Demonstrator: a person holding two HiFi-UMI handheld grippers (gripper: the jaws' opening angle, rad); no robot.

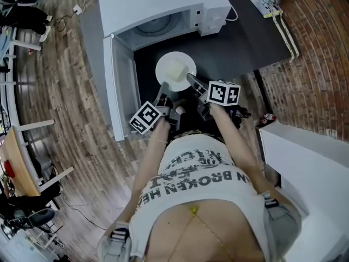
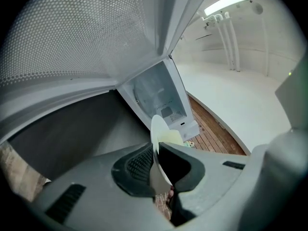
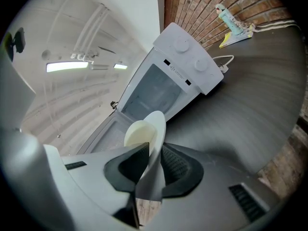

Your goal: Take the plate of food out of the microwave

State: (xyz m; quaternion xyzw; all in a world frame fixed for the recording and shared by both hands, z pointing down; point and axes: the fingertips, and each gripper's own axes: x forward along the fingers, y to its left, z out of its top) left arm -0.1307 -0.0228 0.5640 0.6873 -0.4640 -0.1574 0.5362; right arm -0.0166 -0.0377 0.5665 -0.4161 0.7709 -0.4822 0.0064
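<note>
Left gripper point(image 1: 162, 87) and right gripper point(image 1: 192, 79) each clamp an opposite edge of the plate point(image 1: 188, 63). Behind it the microwave point(image 1: 163, 4) stands on the dark table point(image 1: 245, 37), door point(image 1: 117, 86) swung open. The plate, carrying pale food point(image 1: 174, 69), is held just outside the cavity.

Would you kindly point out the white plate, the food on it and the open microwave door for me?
white plate point(image 1: 163, 64), head view, bare rim left of the food.
food point(image 1: 175, 70), head view, middle of the pale block.
microwave door point(image 1: 121, 91), head view, middle of its inner face.
</note>
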